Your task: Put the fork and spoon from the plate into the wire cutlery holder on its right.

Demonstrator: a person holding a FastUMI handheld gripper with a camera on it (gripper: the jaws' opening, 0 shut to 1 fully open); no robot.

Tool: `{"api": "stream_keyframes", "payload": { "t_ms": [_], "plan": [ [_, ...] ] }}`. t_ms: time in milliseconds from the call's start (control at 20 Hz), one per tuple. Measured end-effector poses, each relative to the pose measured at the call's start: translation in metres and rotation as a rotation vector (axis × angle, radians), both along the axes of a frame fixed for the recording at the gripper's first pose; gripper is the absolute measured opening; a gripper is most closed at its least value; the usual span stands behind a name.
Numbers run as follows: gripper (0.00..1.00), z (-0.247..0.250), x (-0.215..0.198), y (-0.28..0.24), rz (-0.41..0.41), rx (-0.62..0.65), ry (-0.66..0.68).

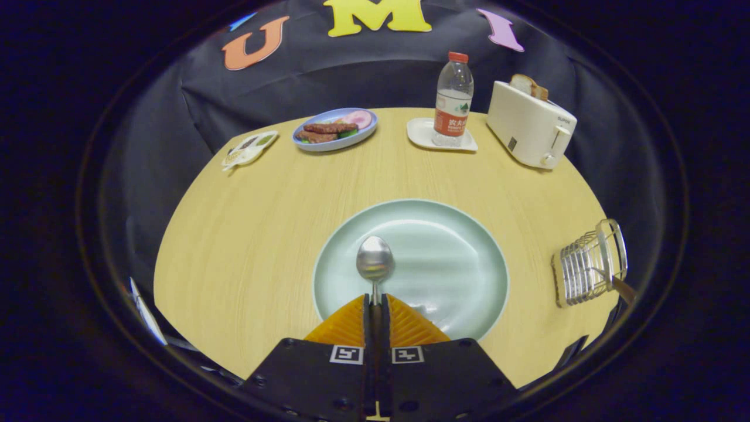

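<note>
A metal spoon [375,259] sticks out ahead of my gripper [375,300], whose two fingers are shut on its handle. The spoon's bowl hangs over the pale green plate [463,234], which lies just beyond the fingers on the wooden table. To the plate's right stands the wire cutlery holder [586,266]. A handle of another piece of cutlery [618,285] pokes out of it, leaning to the right; I cannot tell its head.
At the back of the round table [246,234] stand a white toaster [530,124] with bread, a water bottle [453,99] on a small white tray, a blue plate of food [335,129] and a small packet [247,149].
</note>
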State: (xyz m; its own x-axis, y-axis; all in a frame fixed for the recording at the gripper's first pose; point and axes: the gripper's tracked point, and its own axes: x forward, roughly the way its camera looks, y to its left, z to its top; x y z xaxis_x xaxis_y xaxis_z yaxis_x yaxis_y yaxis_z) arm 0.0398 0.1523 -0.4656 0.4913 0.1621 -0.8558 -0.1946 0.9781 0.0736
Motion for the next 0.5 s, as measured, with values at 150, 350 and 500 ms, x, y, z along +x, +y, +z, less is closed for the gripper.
{"api": "stream_keyframes", "payload": {
  "t_ms": [150, 350, 500],
  "plan": [
    [0.03, 0.024, 0.006, -0.012, 0.047, 0.008, -0.04],
    [0.03, 0.069, 0.014, -0.036, 0.076, 0.021, -0.093],
    [0.03, 0.104, 0.018, -0.065, 0.091, 0.024, -0.134]
  ]
}}
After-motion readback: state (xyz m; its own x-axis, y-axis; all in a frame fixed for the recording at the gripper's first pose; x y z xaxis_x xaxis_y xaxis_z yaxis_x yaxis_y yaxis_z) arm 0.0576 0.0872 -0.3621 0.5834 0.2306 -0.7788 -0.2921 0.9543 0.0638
